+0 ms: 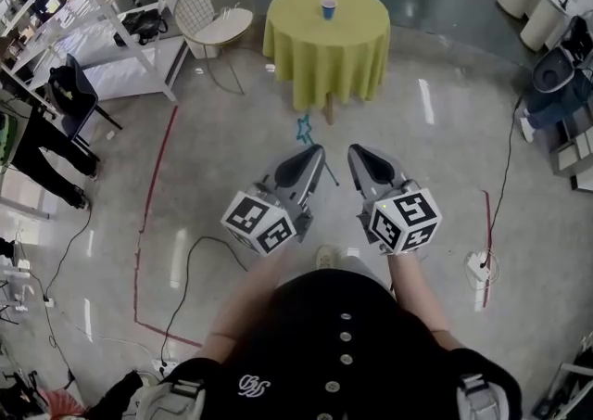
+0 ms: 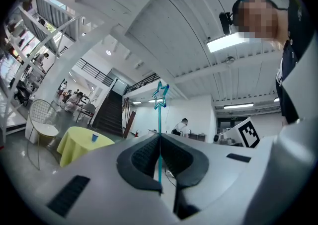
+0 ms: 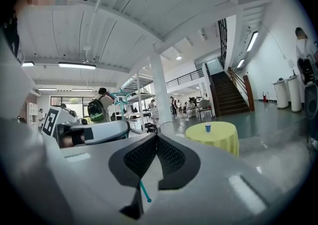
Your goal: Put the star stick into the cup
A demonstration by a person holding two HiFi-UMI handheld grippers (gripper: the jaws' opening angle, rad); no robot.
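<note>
The star stick is a thin teal rod topped by an outlined star. My left gripper is shut on the rod, and in the left gripper view the star stands above the closed jaws. The small blue cup stands on a round table with a yellow-green cloth, well ahead of both grippers. My right gripper is close beside the left one, shut with nothing in it. In the right gripper view I see the cup, the star and the rod's lower end.
A white wire chair stands left of the table. White shelving lines the left side. Red tape lines and cables run over the shiny floor. Other people are at desks far off.
</note>
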